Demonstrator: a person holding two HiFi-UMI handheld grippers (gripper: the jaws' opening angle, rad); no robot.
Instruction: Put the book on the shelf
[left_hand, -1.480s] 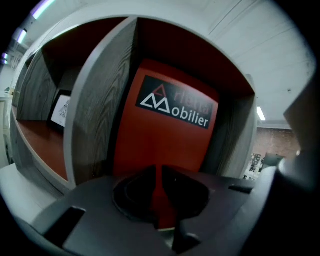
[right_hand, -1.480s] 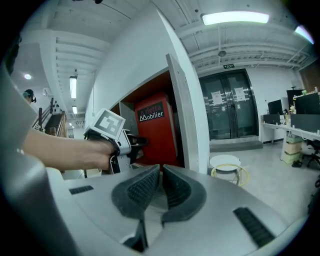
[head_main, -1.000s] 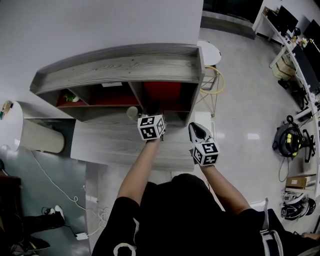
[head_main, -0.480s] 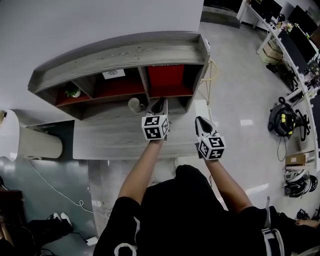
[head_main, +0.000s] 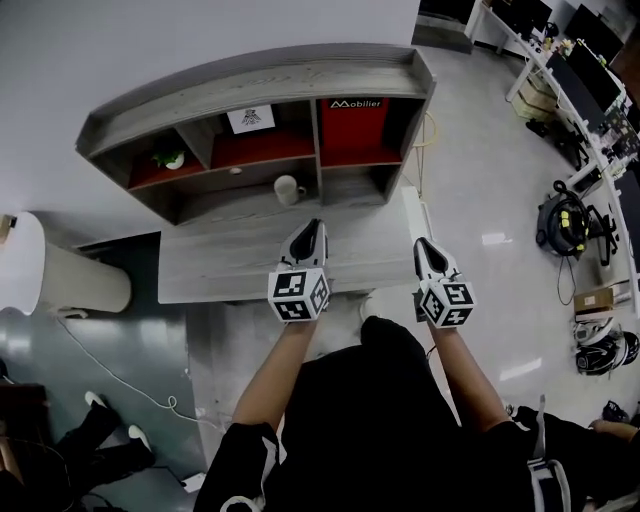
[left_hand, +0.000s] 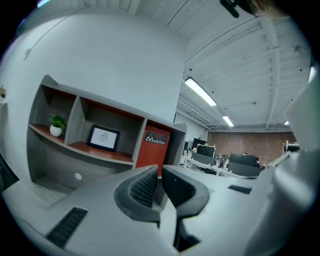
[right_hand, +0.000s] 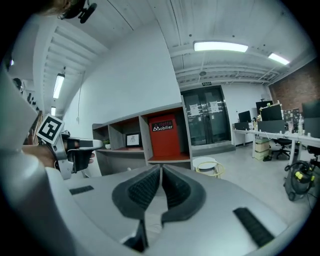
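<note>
A red book (head_main: 354, 125) with white lettering stands upright in the top right compartment of the grey wooden shelf (head_main: 260, 85). It also shows in the left gripper view as the red book (left_hand: 154, 149) and in the right gripper view as the red book (right_hand: 164, 136). My left gripper (head_main: 312, 226) hangs over the desk (head_main: 220, 270) in front of the shelf, shut with nothing in it. My right gripper (head_main: 422, 243) is off the desk's right end, also shut and holding nothing. In their own views the left gripper (left_hand: 161, 174) and right gripper (right_hand: 160, 172) have pads pressed together.
A white mug (head_main: 288, 188) stands on the lower shelf level. A framed picture (head_main: 250, 119) fills the middle compartment and a small potted plant (head_main: 167, 158) the left one. A yellow-rimmed stool (head_main: 431, 130) stands right of the shelf. Office desks and gear lie farther right.
Both grippers have drawn back from the shelf toward my body. The left one was at the right compartment's mouth and is now over the desk's front half.
</note>
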